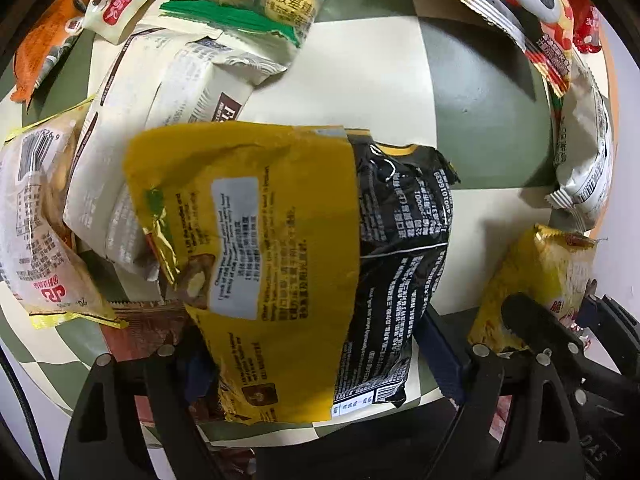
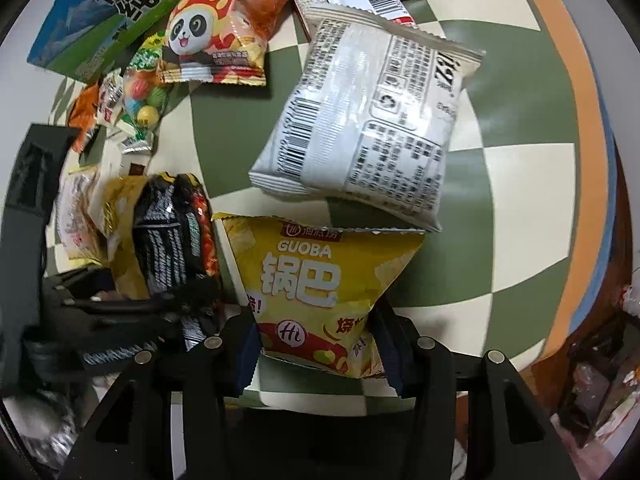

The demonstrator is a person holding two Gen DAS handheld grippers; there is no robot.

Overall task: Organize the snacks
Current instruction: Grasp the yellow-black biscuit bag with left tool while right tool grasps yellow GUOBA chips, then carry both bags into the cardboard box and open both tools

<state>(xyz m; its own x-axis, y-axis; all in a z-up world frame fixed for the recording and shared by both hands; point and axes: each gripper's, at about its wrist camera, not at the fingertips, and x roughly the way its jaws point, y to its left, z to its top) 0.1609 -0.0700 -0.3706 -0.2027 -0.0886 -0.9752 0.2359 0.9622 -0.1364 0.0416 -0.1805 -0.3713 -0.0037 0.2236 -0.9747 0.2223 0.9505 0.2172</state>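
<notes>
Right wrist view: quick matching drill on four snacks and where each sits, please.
Things:
1. GUOBA bag
2. panda bag
3. white packet
4. black and yellow pack

Places:
A. lying beyond the GUOBA bag, barcode up
B. between the right gripper fingers
C. far left, against the blue-green carton
D. in the left gripper

Pairs: 1-B, 2-C, 3-A, 4-D

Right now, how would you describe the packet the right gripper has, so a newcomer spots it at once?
On the green-and-cream checkered tablecloth, look just below the big white packet lying printed-back up. The yellow GUOBA packet sits pinched between the fingers of the right gripper. Its bold white characters set it apart from the black-and-yellow packet to its left.
</notes>
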